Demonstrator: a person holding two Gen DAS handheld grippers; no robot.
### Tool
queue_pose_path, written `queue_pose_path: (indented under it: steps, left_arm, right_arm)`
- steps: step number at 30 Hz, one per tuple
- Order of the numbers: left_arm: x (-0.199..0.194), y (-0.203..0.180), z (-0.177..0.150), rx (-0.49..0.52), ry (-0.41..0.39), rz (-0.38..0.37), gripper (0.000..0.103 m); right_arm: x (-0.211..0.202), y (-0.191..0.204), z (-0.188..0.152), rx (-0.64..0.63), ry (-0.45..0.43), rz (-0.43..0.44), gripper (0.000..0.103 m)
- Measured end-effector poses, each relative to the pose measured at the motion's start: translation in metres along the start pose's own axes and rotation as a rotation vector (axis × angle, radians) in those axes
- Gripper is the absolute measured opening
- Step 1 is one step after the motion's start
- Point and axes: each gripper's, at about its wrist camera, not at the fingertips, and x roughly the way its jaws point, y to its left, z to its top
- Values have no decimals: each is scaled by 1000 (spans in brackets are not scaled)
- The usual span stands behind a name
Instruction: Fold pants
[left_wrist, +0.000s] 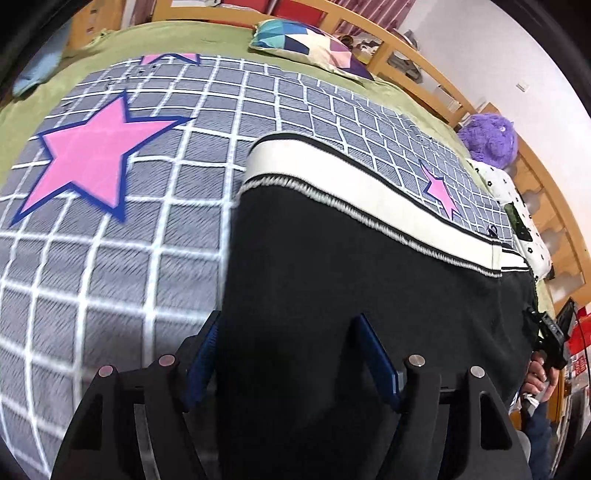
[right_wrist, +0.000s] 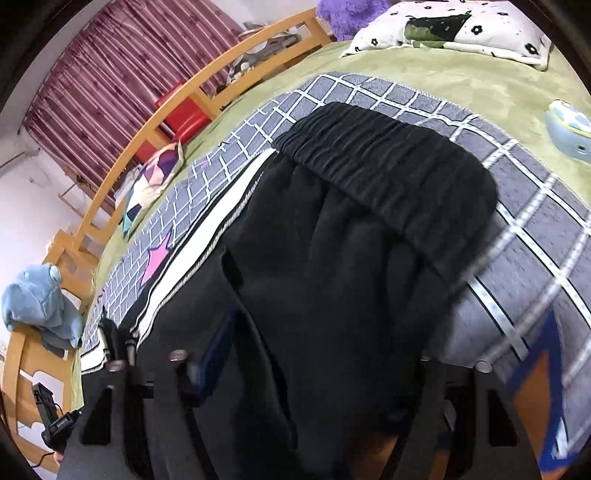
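The left hand-held gripper (left_wrist: 288, 365) stands with its jaws wide apart, and black cloth of the pants (left_wrist: 369, 280) fills the space between them; it looks poised at the near edge rather than clamped. The right hand-held gripper (right_wrist: 314, 373) is also over the pants, but dark fabric covers its fingertips, so I cannot tell whether it grips or merely rests there.

The pants lie on the checked blanket (left_wrist: 155, 258), spread lengthwise, with the white side stripe (left_wrist: 351, 181) along their far edge and the gathered waistband (right_wrist: 388, 162) at the end the right gripper faces. One gripper near each end of the near edge probably serves to lift that edge and carry it across to the stripe.

Beyond the pants, on the green bed cover (right_wrist: 461, 81), sit a patterned cushion (left_wrist: 310, 44), a flowered pillow (right_wrist: 454, 29) and a purple plush toy (left_wrist: 487, 136), all well apart from the pants. Nothing lies on the blanket in the fold's path.
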Motion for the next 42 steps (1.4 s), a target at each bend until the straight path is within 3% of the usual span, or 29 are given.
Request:
queue_pose_path:
  steps: [1,2,3,4,8,11,15,17,20,21,23,25,26,29,31,33,35,38,40,42]
  left_arm:
    - [0,-1,2,-1,-2,-2,48]
    - [-2,-3,5,4,-8,-12,35]
    - [-8,-5,7,12,-20,-30,14]
    - [-16,-5,8,14,-36,-47,10]
    - [-54,-12,23,15,-134,-12,10]
    - [-85,-3,38,-2,-180,-54,10]
    - [-131,20,52,37,-269,50,10]
    - [-147,50,57,13,-269,78,10]
    - [-141,84,57,2,-222,154,15]
    - [-131,93,53,-2,-199,195,20]
    - [-111,104,44,-5,-147,278,30]
    - [-94,114,35,-9,-90,372,48]
    - [-90,117,30,-10,-68,385,49]
    - [-96,116,14,-4,-64,385,52]
    - [-108,105,2,21,-91,366,67]
    - [-119,96,-11,36,-111,311,74]
    - [-116,88,-20,32,-81,263,75]
    - [-94,86,-41,-17,27,245,75]
    - [-92,78,-46,11,17,299,75]
    - [-106,77,-44,-53,-20,223,75]
  right_arm:
    - [-1,5,1,-22,0,-23,37]
    - [-6,9,3,-15,-8,-21,16]
    - [-13,15,8,3,-30,-16,15]
    - [-19,23,13,2,-53,-12,15]
    - [-57,84,29,-92,-161,3,14]
    - [-81,122,40,-128,-214,78,13]
    - [-80,168,39,-207,-215,171,13]
    - [-69,177,28,-233,-179,201,13]
    - [-21,184,10,-253,-37,170,15]
    - [-5,182,2,-259,15,152,16]
    - [36,174,-18,-285,145,27,19]
    - [50,161,-32,-284,214,-21,23]
    - [48,157,-37,-288,229,-13,24]
    - [18,156,-43,-336,216,-87,43]
    - [-5,165,-44,-369,200,-140,43]
    - [-31,185,-49,-418,148,-170,43]
    - [-43,203,-53,-461,126,-138,43]
    - [-47,253,-71,-515,140,-12,43]
    - [-39,284,-89,-553,164,58,43]
    - [-22,322,-114,-614,198,109,43]
